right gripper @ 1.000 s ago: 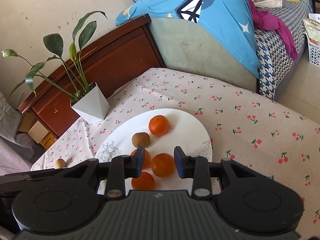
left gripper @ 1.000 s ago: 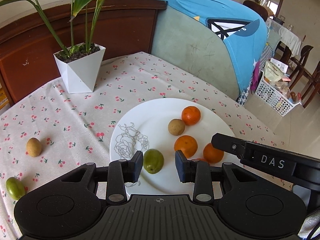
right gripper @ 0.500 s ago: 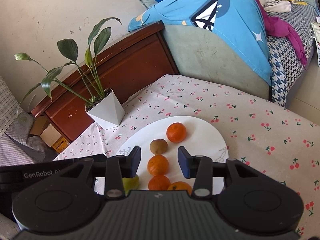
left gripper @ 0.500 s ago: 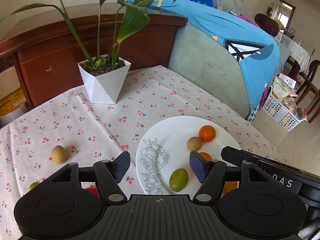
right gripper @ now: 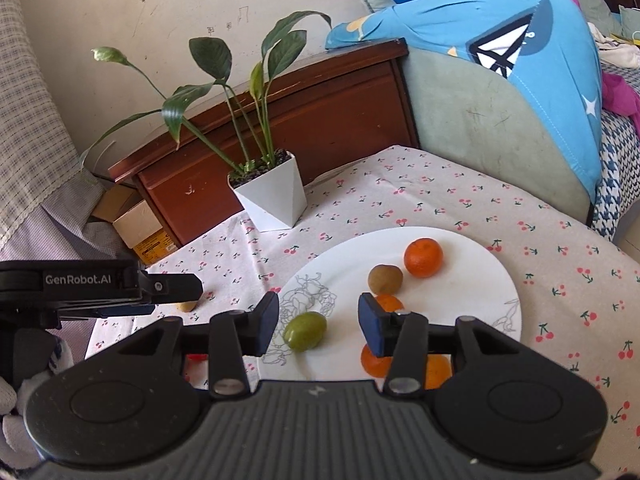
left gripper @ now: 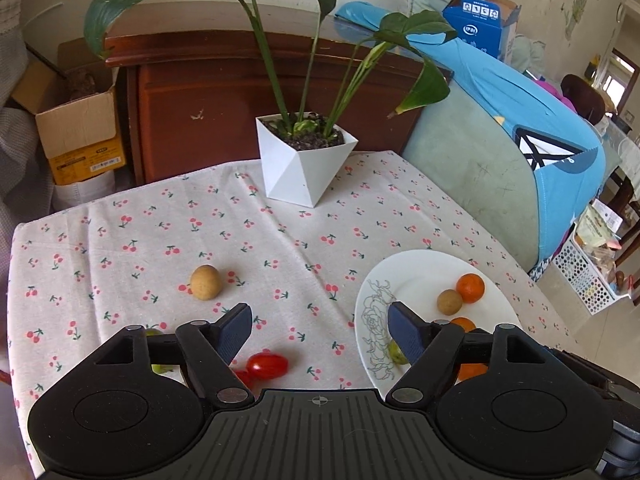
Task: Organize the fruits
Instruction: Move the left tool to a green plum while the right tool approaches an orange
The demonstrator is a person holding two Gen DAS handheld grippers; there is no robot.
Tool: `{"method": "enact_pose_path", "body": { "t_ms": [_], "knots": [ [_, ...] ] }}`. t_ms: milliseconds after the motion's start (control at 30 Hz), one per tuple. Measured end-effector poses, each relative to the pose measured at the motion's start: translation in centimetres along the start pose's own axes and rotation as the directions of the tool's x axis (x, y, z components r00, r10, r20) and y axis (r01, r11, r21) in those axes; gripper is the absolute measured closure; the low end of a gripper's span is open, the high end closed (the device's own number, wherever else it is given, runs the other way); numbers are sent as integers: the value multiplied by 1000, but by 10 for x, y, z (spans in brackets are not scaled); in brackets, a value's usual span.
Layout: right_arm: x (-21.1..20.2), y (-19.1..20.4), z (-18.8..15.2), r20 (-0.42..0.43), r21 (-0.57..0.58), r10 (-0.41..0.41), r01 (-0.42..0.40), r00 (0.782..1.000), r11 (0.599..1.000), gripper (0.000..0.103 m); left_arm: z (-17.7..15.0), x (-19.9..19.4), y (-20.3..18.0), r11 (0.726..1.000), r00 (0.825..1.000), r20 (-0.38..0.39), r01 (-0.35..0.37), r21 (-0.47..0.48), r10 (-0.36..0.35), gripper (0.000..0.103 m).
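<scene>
Hunting next stray: left gripper opening, nothing between jaws; right gripper opening, empty, over plate. Next probably brown fruit on cloth.

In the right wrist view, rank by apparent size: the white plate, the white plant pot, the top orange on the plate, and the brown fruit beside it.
1. white plate
2. white plant pot
3. top orange
4. brown fruit

The pot stands farther from the camera, so its true size against the plate is unsure.
</scene>
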State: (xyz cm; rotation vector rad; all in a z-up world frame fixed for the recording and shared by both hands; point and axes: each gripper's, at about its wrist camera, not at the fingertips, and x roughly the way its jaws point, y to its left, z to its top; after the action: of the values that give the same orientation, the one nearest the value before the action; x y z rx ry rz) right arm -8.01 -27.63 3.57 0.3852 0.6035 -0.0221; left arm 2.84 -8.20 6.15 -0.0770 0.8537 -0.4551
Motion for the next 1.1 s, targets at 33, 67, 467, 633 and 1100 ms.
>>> {"method": "enact_pose_path", "body": {
  "t_ms": [33,67,467,633,1100],
  "knots": [
    [1,2,-1,-4,-6,7,-7,1000,1000,57,0,-1,3,1000,1000,1,-7,-1,7,25],
    [2,5,-2,-7,-12,13,-13,1000,1000,57,-1,-2,5,1000,1000,1,-13,-5,13,24],
    [20,48,-20,-92,-100,125,-134,988,986,57,0,-7,59,982,993,-24,-122,-145,120,21],
    [29,65,-28,-131,-127,159,-176,978,976,57,-4,-5,80,966,985,-51,-174,-189,168,21],
    [57,105,-49,-212,-219,191,-237,958,947,57,-17,4,104,942,968,-124,-244,-229,221,22]
  ]
}}
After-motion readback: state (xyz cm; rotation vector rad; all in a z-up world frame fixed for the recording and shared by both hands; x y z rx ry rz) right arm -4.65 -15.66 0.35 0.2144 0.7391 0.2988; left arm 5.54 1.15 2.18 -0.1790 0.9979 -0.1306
